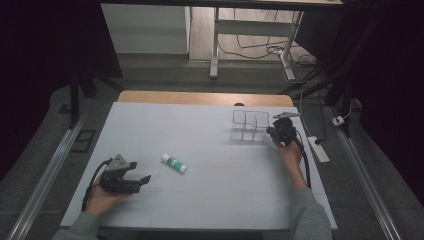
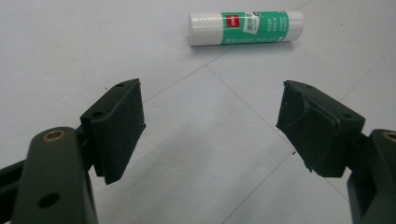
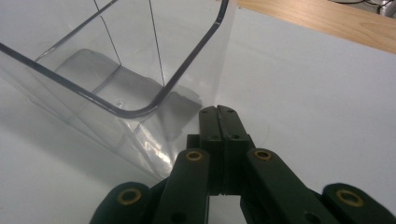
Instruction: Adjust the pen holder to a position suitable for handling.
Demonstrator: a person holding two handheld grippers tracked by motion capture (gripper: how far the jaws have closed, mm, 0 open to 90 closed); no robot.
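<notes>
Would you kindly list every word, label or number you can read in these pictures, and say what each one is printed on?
"GLUE STICK": on the green label of the glue stick, read in the left gripper view.
Red brand patch on the same label: too blurred to read.
Small white panel of print beside it: too small to read.
In the high view the label is too small to read.
Clear organizer, both tools and the table carry no text.
</notes>
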